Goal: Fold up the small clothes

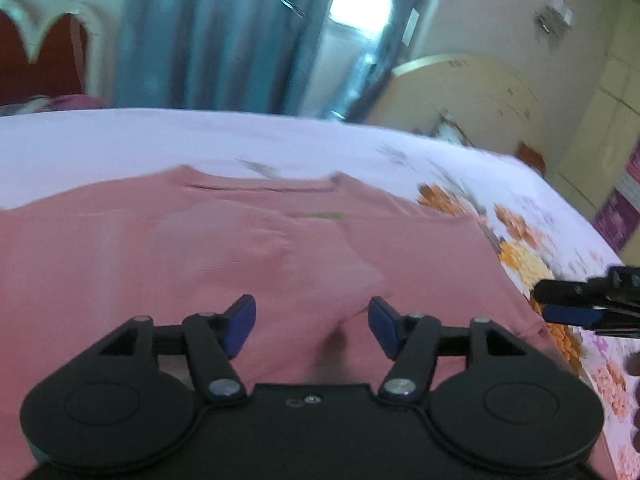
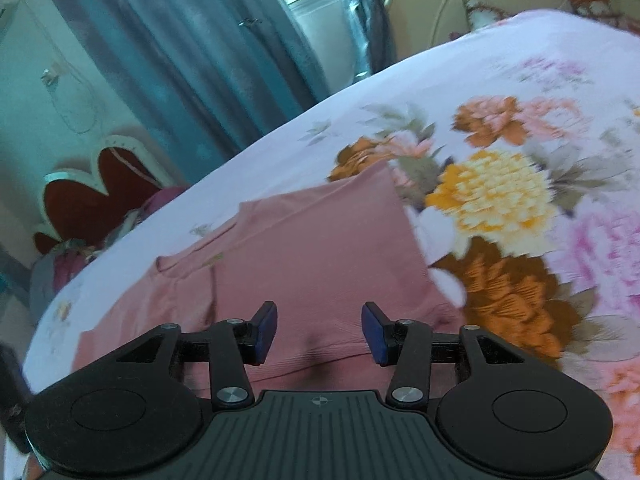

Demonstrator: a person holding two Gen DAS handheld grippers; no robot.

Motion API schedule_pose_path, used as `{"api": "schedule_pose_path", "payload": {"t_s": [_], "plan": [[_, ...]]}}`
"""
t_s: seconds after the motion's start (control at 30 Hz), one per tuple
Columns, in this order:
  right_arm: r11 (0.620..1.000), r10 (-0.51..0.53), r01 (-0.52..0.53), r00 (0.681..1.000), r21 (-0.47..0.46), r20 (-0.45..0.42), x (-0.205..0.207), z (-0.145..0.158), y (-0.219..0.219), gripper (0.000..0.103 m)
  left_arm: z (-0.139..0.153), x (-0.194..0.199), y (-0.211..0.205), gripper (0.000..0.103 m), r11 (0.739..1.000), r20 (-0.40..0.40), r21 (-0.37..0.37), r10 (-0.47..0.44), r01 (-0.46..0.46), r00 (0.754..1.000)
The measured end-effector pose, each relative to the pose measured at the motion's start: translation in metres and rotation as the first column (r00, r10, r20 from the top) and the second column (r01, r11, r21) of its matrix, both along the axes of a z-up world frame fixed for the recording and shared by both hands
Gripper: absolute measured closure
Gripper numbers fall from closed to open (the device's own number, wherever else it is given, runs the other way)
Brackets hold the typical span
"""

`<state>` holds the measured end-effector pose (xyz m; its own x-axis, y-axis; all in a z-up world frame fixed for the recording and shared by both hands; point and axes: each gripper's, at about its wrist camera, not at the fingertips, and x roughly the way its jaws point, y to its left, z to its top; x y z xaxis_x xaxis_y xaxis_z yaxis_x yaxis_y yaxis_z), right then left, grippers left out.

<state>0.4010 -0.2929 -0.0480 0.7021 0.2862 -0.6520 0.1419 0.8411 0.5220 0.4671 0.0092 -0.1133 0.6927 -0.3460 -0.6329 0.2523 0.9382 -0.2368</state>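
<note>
A pink T-shirt (image 1: 200,248) lies flat on the bed, neckline at the far side, with a sleeve folded inward over its middle. It also shows in the right wrist view (image 2: 320,248). My left gripper (image 1: 312,326) is open and empty, just above the shirt's near hem. My right gripper (image 2: 319,332) is open and empty, above the near right part of the shirt by its hem. The right gripper's fingers (image 1: 576,306) show at the right edge of the left wrist view, beside the shirt's right edge.
The bed has a white floral sheet (image 2: 500,200). Blue curtains (image 1: 224,36) hang behind it. A headboard (image 1: 460,92) stands at the far right. A red and white chair (image 2: 92,196) with clothes stands beyond the bed's far left.
</note>
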Motion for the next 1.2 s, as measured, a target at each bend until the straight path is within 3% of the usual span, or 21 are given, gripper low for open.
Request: {"api": "schedule_pose_path", "payload": {"t_s": [0.03,0.13,0.23,0.33,0.4,0.47,0.63,0.7,0.73,0.77,0.87,0.93,1.0,1.07,1.13,1.2], "plan": [[1.000,0.016,-0.016,1.000,0.014,0.009,0.003,-0.001,0.005,0.034,0.003,-0.010,0.013,0.042,0.999,0.005,0.001,0.036,-0.036,0.999],[0.996,0.074,-0.075,0.997,0.039,0.015,0.014,-0.004,0.026,0.033,0.012,-0.041,0.060,0.044,0.988,0.028,0.033,0.148,-0.148,0.989],[0.989,0.127,-0.127,0.992,0.075,0.006,0.028,-0.011,0.049,0.034,0.012,-0.073,0.117,0.044,0.948,0.048,0.074,0.307,-0.310,0.950],[0.983,0.157,-0.155,0.987,0.098,-0.013,0.044,-0.021,0.070,0.034,0.001,-0.081,0.164,0.045,0.904,-0.015,0.082,0.423,-0.420,0.906],[0.979,0.169,-0.165,0.985,0.120,-0.029,0.053,-0.029,0.082,0.038,-0.007,-0.076,0.179,0.051,0.903,-0.044,0.080,0.425,-0.421,0.904],[0.976,0.178,-0.168,0.982,0.136,-0.063,0.064,-0.037,0.093,0.058,-0.013,-0.065,0.184,0.053,0.910,-0.056,0.085,0.410,-0.405,0.910],[0.977,0.171,-0.160,0.982,0.140,-0.075,0.083,-0.042,0.109,0.058,-0.029,-0.039,0.177,0.060,0.930,-0.045,0.119,0.356,-0.348,0.934],[0.977,0.189,-0.180,0.979,0.114,-0.071,0.089,-0.040,0.117,0.061,-0.031,-0.036,0.180,0.075,0.932,-0.040,0.127,0.347,-0.340,0.937],[0.972,0.220,-0.212,0.973,0.101,-0.070,0.093,-0.039,0.122,0.090,-0.032,-0.036,0.183,0.076,0.932,-0.040,0.123,0.347,-0.340,0.937],[0.969,0.237,-0.232,0.969,0.086,-0.064,0.094,-0.035,0.126,0.098,-0.032,-0.036,0.186,0.078,0.936,-0.044,0.113,0.340,-0.333,0.939],[0.966,0.259,-0.260,0.965,0.006,0.048,0.085,-0.002,0.129,0.098,-0.030,-0.040,0.186,0.081,0.945,-0.033,0.139,0.302,-0.295,0.953],[0.978,0.206,-0.209,0.961,-0.002,0.183,0.067,0.031,0.112,0.098,-0.029,-0.041,0.184,0.081,0.948,-0.028,0.155,0.285,-0.277,0.958],[0.986,0.162,-0.151,0.958,-0.063,0.238,0.051,0.046,0.097,0.098,-0.030,-0.041,0.186,0.081,0.951,-0.029,0.148,0.279,-0.272,0.960],[0.985,0.152,-0.135,0.974,-0.108,0.167,0.047,0.029,0.083,0.098,-0.030,-0.041,0.185,0.082,0.952,-0.025,0.149,0.273,-0.266,0.962],[0.979,0.159,-0.158,0.987,-0.131,0.003,0.053,-0.008,0.078,0.098,-0.030,-0.042,0.184,0.082,0.953,-0.021,0.152,0.269,-0.263,0.963],[0.983,0.150,-0.152,0.988,-0.100,-0.033,0.046,-0.029,0.072,0.098,-0.030,-0.043,0.184,0.082,0.953,-0.023,0.150,0.269,-0.263,0.963]]}}
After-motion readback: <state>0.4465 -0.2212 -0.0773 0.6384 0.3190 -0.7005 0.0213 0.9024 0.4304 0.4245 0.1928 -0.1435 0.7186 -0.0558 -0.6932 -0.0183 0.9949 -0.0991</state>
